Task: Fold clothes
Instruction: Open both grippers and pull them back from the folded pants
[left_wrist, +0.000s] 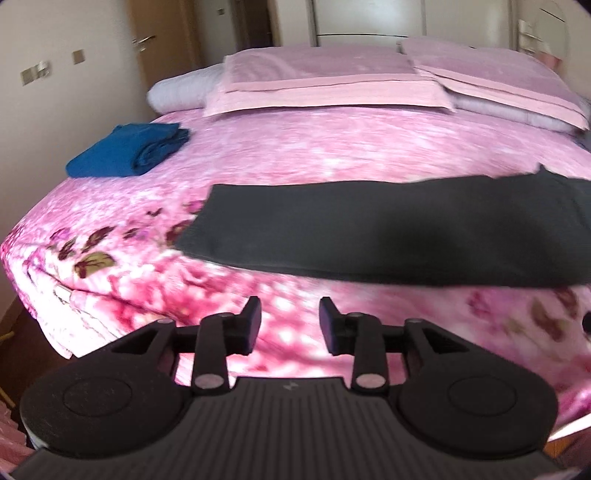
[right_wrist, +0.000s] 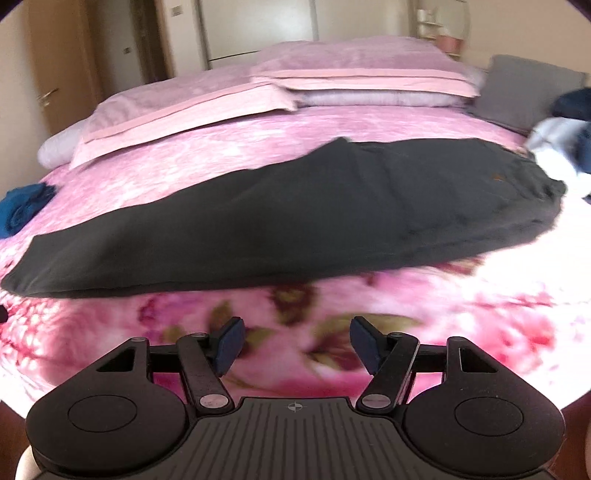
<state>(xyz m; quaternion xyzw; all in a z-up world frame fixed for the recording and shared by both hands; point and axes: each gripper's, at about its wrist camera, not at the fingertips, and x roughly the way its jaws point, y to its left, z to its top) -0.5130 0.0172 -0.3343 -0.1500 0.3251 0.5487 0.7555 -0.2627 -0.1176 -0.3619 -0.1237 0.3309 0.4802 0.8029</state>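
The dark trousers (right_wrist: 295, 218) lie long and flat across the pink bed (right_wrist: 295, 122), folded leg on leg. A blue folded garment (left_wrist: 129, 153) sits well apart. Both the left hand-held gripper (left_wrist: 290, 325) and right hand-held gripper (right_wrist: 297, 345) are wide apart, holding nothing. A pinch catching only the top layer could pull the legs crooked.

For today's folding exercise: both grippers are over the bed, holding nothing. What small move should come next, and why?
Probably bring the left gripper forward to the near left end of the dark trousers. Both it and the right gripper hang open short of the cloth, which lies stretched lengthwise, only partly folded.
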